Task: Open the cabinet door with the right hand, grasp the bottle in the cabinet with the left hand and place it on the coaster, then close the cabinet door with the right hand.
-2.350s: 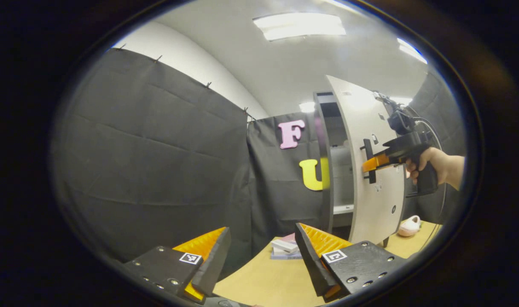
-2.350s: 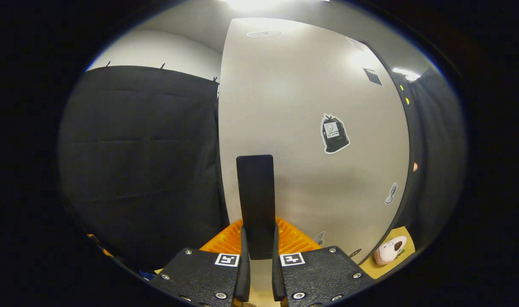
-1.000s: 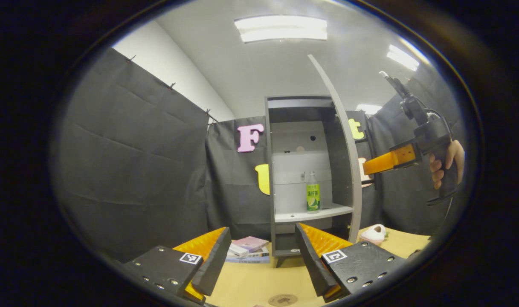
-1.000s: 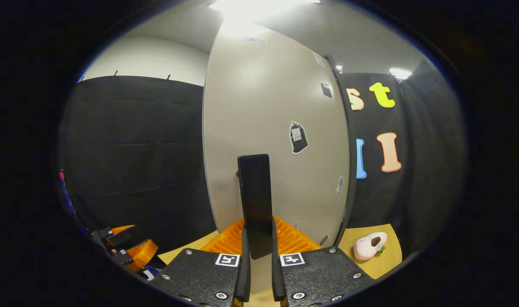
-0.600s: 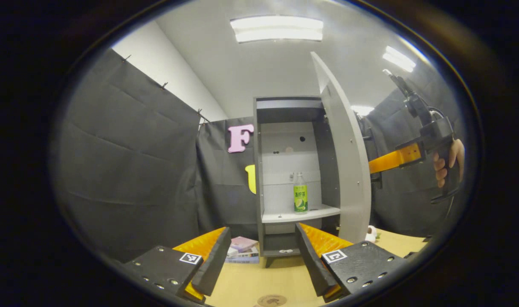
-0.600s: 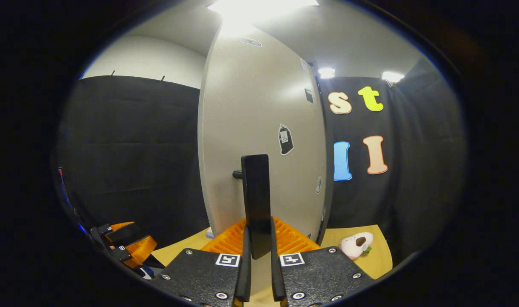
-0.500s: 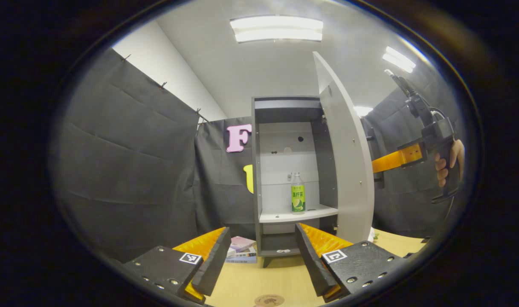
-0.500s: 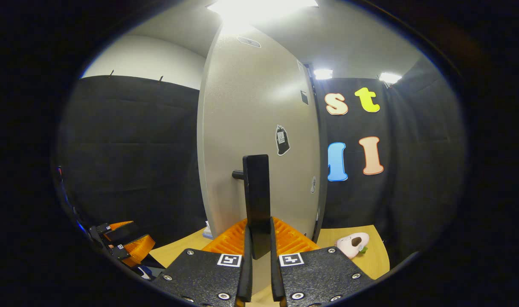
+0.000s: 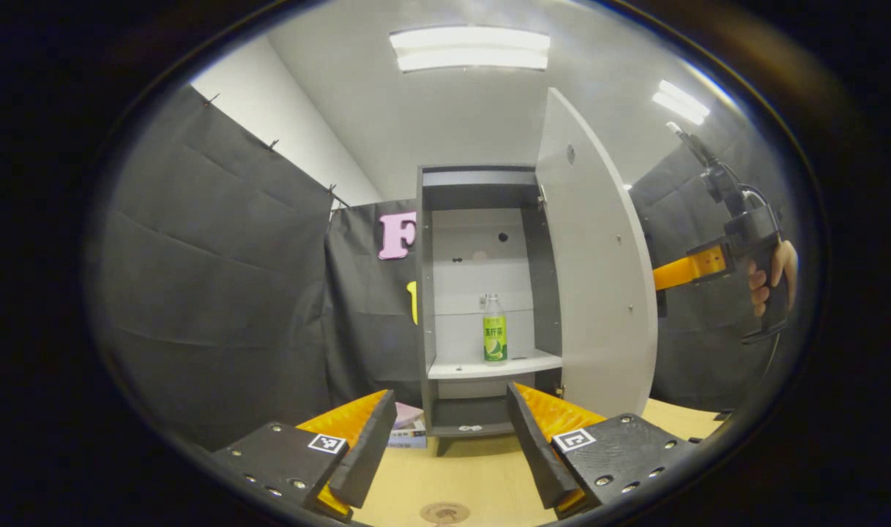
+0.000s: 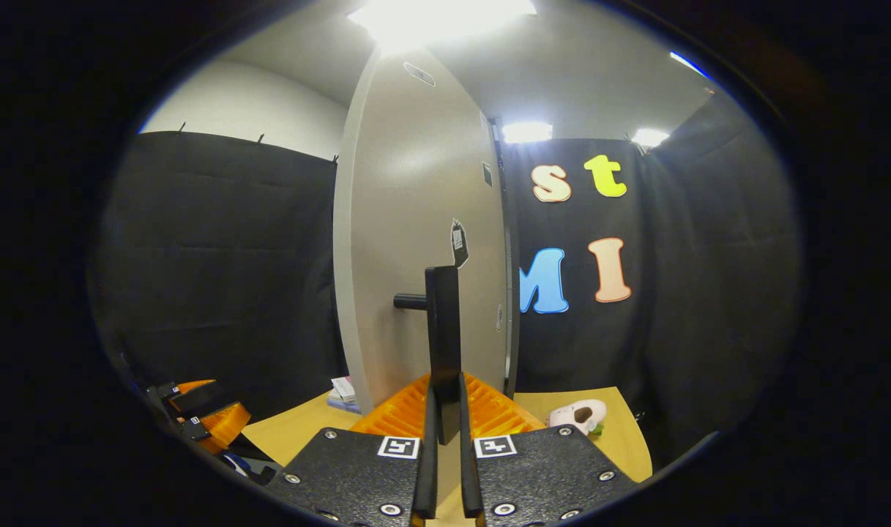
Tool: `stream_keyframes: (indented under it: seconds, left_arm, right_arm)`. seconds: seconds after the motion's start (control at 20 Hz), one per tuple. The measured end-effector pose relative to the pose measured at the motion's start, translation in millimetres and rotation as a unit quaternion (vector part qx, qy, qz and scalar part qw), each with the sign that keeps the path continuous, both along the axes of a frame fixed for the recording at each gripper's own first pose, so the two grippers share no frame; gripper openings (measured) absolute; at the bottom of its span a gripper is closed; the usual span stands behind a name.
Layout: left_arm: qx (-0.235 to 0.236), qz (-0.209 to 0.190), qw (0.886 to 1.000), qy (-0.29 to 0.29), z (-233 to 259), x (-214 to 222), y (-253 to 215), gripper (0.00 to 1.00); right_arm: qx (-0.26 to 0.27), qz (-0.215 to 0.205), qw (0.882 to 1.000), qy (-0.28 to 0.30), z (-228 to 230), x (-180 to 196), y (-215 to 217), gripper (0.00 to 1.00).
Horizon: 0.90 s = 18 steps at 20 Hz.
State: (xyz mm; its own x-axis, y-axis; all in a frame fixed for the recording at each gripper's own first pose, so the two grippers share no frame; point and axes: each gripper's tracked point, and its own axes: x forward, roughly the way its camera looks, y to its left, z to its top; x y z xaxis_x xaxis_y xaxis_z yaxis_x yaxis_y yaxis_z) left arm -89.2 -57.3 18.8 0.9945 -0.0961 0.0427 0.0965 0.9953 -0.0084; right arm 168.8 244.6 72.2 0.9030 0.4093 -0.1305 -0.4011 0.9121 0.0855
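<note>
The cabinet door [image 9: 599, 278] has swung wider than a moment ago, baring the whole cabinet [image 9: 482, 293] interior. The right gripper [image 10: 444, 410] stays pinched on the door's black handle [image 10: 442, 329]. The left gripper [image 9: 445, 439] hangs spread above the counter [image 9: 460, 476]. The bottle [image 9: 495, 338], clear with a green label, stands upright on the shelf [image 9: 489, 364]. The coaster [image 9: 445, 512] is cut off at the bottom edge.

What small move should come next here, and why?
Probably advance the open left gripper toward the bottle. The cabinet door stands swung wide, with the right gripper shut on its handle, and the bottle stands upright and unobstructed on the shelf.
</note>
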Motion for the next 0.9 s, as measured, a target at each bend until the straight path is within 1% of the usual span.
stream_keyframes:
  seconds: [0.1,0.15,0.2,0.35,0.45,0.5,0.55,0.6,0.7,0.75,0.8,0.9]
  left_arm:
    - [0.003,0.002,1.0,0.001,0.5,-3.3,-2.8,0.86]
    - [0.004,0.003,1.0,0.001,-0.1,-4.6,-4.0,0.91]
    - [0.005,0.005,1.0,0.001,0.5,-6.8,-5.2,0.86]
    - [0.006,0.008,1.0,0.004,0.3,-7.7,-10.0,0.86]
    - [0.007,0.011,1.0,0.004,0.3,-7.1,-16.3,0.91]
    - [0.008,0.01,1.0,0.005,0.7,-6.5,-19.1,0.86]
    - [0.008,0.01,1.0,0.006,0.0,-5.6,-22.1,0.86]
    - [0.009,0.009,1.0,0.009,-0.6,-4.9,-23.5,0.91]
    - [0.006,0.006,1.0,0.014,-1.7,-1.0,-25.7,0.86]
    - [0.005,0.005,1.0,0.016,-1.6,1.9,-26.7,0.82]
    - [0.005,0.004,1.0,0.017,-0.6,5.7,-27.6,0.86]
    - [0.006,-0.001,1.0,0.016,1.7,19.4,-30.8,0.86]
  right_arm:
    - [0.004,-0.001,1.0,-0.003,0.5,-2.2,-1.4,0.13]
    - [0.007,0.0,1.0,-0.005,1.4,-3.6,-2.0,0.13]
    - [0.009,0.002,1.0,-0.008,2.2,-5.2,-3.7,0.13]
    - [0.007,0.002,1.0,-0.018,6.2,-14.9,-14.6,0.13]
    - [0.001,-0.001,1.0,-0.023,2.8,-9.7,-24.6,0.13]
    - [-0.002,-0.003,1.0,-0.025,1.9,-8.2,-30.5,0.13]
    - [-0.003,-0.009,1.0,-0.027,1.8,-6.8,-36.1,0.13]
    - [-0.002,-0.017,1.0,-0.027,0.8,-5.6,-40.4,0.13]
    - [0.001,-0.031,0.999,-0.026,0.5,-3.3,-50.7,0.13]
    - [0.002,-0.037,0.999,-0.024,0.1,-2.4,-55.5,0.13]
    - [0.006,-0.038,0.999,-0.022,0.8,-3.3,-57.8,0.13]
    - [0.019,-0.03,0.999,-0.018,0.1,-6.2,-55.1,0.13]
